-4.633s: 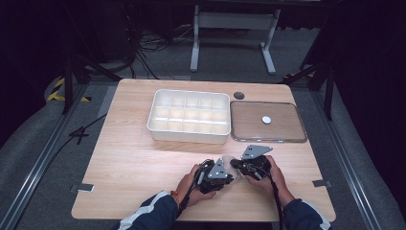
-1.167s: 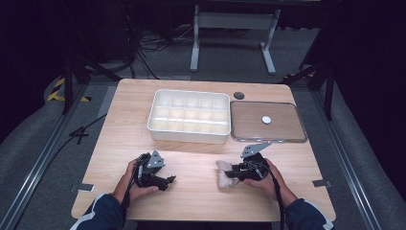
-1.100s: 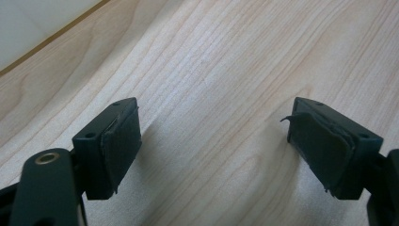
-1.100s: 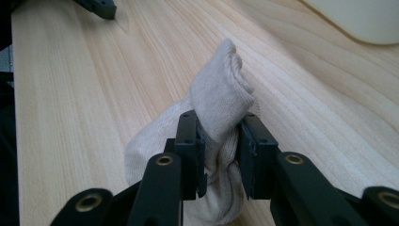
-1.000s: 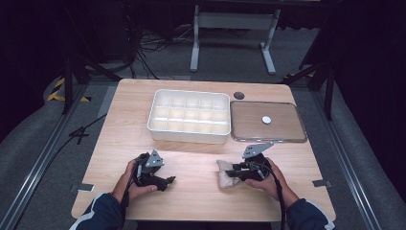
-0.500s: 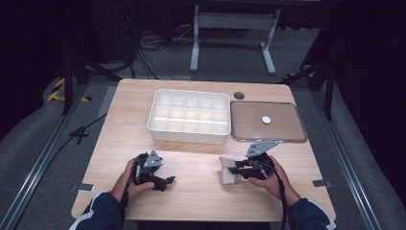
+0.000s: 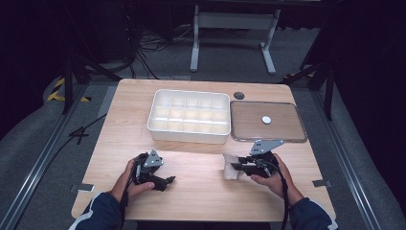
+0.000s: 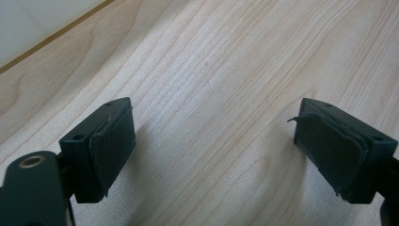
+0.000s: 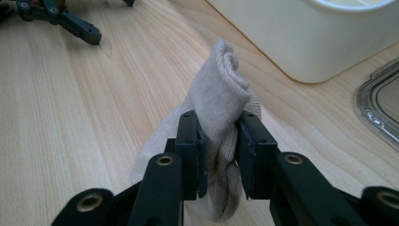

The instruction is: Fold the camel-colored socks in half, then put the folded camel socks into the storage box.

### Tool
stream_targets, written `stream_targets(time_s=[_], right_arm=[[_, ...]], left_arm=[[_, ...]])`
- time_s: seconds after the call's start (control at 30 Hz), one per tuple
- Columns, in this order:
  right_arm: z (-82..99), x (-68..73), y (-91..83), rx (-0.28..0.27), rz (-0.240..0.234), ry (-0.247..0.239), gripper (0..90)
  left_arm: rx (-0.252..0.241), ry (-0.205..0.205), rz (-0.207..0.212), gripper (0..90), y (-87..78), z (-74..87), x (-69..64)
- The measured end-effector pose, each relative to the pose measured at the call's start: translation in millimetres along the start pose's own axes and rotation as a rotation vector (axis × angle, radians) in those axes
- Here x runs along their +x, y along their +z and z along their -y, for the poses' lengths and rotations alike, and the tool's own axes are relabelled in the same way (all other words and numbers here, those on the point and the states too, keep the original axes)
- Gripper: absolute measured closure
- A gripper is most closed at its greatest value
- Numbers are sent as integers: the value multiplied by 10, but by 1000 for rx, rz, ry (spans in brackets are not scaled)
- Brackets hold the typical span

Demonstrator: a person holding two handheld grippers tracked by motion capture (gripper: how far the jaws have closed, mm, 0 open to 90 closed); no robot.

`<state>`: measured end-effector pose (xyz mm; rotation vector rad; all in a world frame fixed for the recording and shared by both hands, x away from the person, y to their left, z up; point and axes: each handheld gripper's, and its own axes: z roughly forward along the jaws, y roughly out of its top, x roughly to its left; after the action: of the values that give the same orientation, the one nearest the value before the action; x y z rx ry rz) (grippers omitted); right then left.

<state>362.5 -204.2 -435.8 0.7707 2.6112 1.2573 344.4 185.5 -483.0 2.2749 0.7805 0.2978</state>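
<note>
— What do the right tongs (image 9: 220,155) have there?

— A beige sock (image 9: 221,108), bunched into a loose roll. The jaws are clamped on its middle, and the knit bulges out above and below the pads. It sits low over the table (image 7: 201,191), toward the near edge and right of centre, just in front of the clear lid (image 7: 282,136).

— How will it handle?

— By my judgement light, soft and limp: ribbed fabric that folds wherever it is pinched and gives no stiffness back. It is not fragile and not slippery (the cloth grips the rubbery pads well enough). The worry is a loose end trailing or the roll coming undone.

— So where to hold it?

— Across the thick part of the bundle, as now, so that several layers are caught at once.

— And the left tongs (image 8: 216,150)?

— Wide apart, nothing between them, resting above bare pale wood near the front left corner.

— The rest?

— A white compartment tray (image 7: 189,135) with smooth, rounded, rigid walls stands toward the far edge, with the flat transparent lid beside it.
</note>
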Motion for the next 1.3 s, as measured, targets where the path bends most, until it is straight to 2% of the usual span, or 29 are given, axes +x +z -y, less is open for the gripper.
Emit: stream_targets(time_s=[0.77, 0.93, 1.3], right_arm=[[-46, -45, -179, -64, 70, -20, 725], [-100, -67, -226, -82, 93, -22, 724], [-298, -127, -360, -110, 141, -74, 723]], left_arm=[[1, -1, -2, 128, 3, -2, -2], [3, -3, -3, 127, 3, -3, -5], [4, -6, -3, 117, 12, -11, -11]])
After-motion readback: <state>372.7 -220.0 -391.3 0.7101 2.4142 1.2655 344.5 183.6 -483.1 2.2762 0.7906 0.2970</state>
